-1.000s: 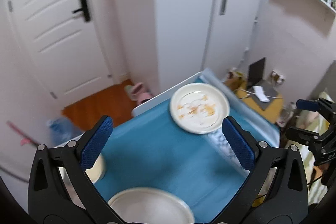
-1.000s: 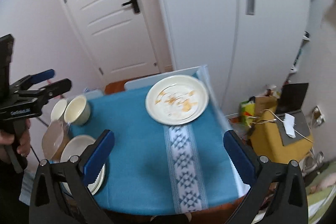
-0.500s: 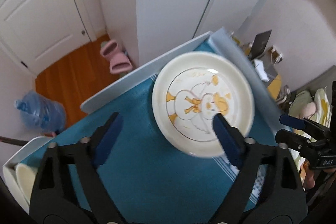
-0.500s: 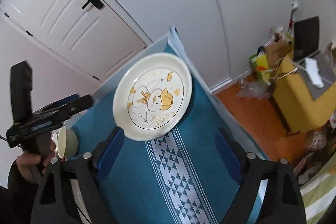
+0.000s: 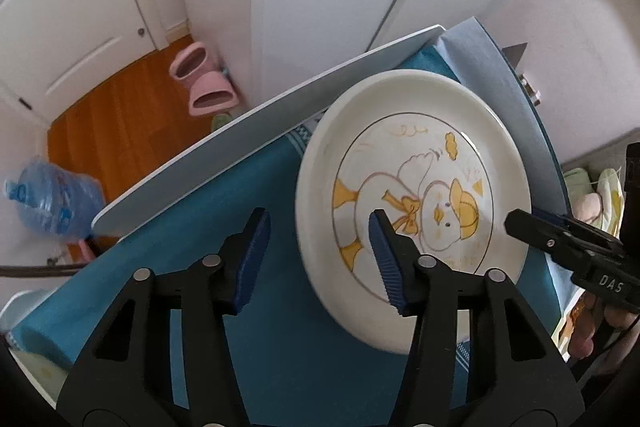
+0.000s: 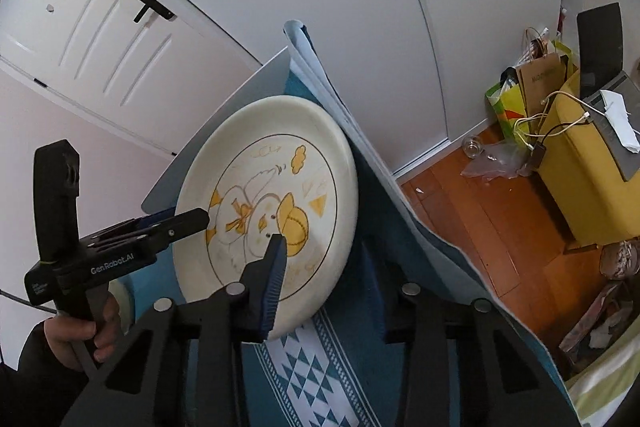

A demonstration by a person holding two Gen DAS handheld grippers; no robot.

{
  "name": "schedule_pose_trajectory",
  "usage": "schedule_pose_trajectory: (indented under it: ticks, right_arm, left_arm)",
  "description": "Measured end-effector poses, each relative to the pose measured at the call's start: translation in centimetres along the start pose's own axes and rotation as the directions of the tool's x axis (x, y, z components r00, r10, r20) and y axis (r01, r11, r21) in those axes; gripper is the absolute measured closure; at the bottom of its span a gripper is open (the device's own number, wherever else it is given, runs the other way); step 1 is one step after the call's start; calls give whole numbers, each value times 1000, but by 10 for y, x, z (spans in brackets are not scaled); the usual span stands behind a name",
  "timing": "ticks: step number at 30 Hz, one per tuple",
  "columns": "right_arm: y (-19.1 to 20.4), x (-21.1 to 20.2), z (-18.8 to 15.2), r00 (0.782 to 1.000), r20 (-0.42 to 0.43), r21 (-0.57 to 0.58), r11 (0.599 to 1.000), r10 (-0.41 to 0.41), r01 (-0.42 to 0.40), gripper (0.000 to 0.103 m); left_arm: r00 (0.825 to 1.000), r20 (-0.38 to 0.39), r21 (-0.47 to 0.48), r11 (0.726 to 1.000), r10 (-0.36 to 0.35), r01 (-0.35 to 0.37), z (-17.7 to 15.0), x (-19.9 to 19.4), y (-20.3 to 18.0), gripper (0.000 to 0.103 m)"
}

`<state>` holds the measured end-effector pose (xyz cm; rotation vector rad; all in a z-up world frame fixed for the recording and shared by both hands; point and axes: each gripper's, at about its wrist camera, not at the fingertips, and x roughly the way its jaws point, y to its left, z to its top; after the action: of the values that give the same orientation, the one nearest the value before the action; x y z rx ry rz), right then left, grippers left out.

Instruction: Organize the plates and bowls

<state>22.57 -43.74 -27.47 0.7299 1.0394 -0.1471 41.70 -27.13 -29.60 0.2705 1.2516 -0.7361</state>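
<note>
On teal tablecloth, duck-print plate, nothing in it.

The plate lies on the tablecloth at the table's far corner. Beyond the table, slippers sit on the floor, a water jug left of them.

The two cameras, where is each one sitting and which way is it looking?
Left wrist view: sits on the left gripper, looking steeply down along its closing blue fingers at the duck plate on the blue tablecloth; the plate's rim lies between them. The right gripper pokes in from the right.
Right wrist view: sits on the right gripper, looking down at the plate's other rim, jaws closing around it. The left gripper and a hand in a dark sleeve show.
Shared: plate, tablecloth, white door.
</note>
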Motion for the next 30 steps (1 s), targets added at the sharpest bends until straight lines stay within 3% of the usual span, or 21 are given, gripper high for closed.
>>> schedule_pose_trajectory:
  ticks: [3,5,8,18,30]
  right_arm:
    - [2,3,0,1000,-1,-7,1000,-12,12,78]
    - [2,6,0,1000,0,-11,1000,-29,29,81]
    - [0,8,1,999,-8,-13,999,-47,47,90]
    - [1,5,3,999,-14,-53,997,-50,49,90]
    - [21,-25,8,999,46,-142,989,-29,36,90]
  left_arm:
    - [1000,-13,16,1000,-2,2,2,6,-2,76]
    - [1000,-6,23,1000,-3,3,3,7,-3,78]
    - [1000,2,27,1000,4,-4,2,7,-4,79]
    - [999,21,37,999,34,-35,0,0,-10,79]
    - [989,139,1,998,56,-56,-10,-59,-18,79]
